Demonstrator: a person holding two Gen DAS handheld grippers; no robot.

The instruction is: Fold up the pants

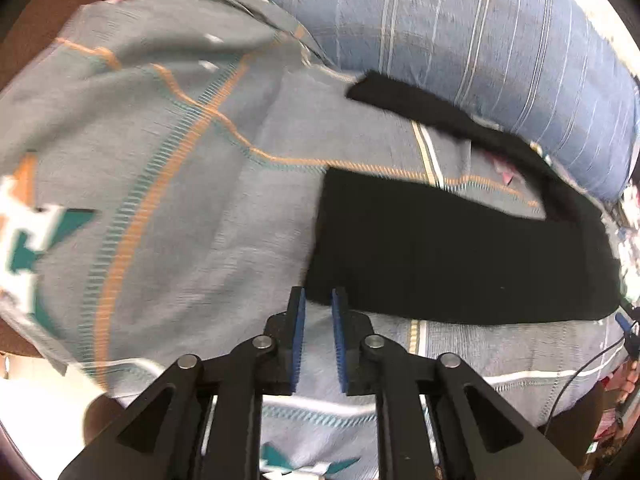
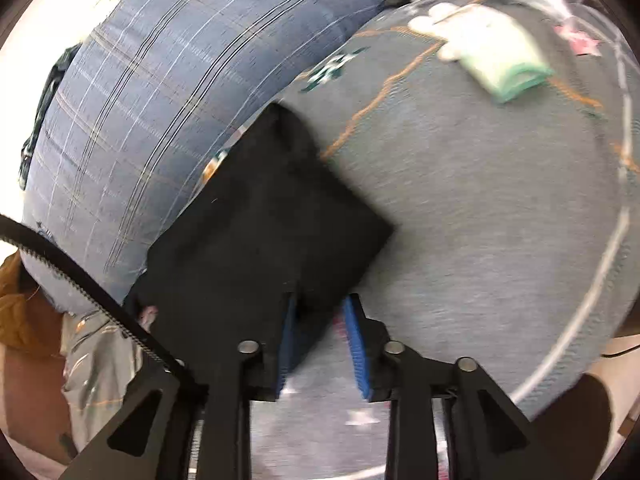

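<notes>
The left gripper (image 1: pixel 318 300), black with blue-padded fingers (image 1: pixel 298 320), hovered slightly parted and empty just short of the near corner of the folded black fabric pants (image 1: pixel 460 248). The right gripper (image 2: pixel 320 312) stood with its fingers (image 2: pixel 354 332) released, the pants' (image 2: pixel 256 240) corner lying between them, though blur made contact hard to judge. The pants lay flat on a grey bedspread (image 1: pixel 180 200) stitched with orange and teal lines. Beyond them rested a long blue striped bolster pillow (image 1: pixel 460 40), and farther off, a pale green folded cloth (image 2: pixel 500 68).
</notes>
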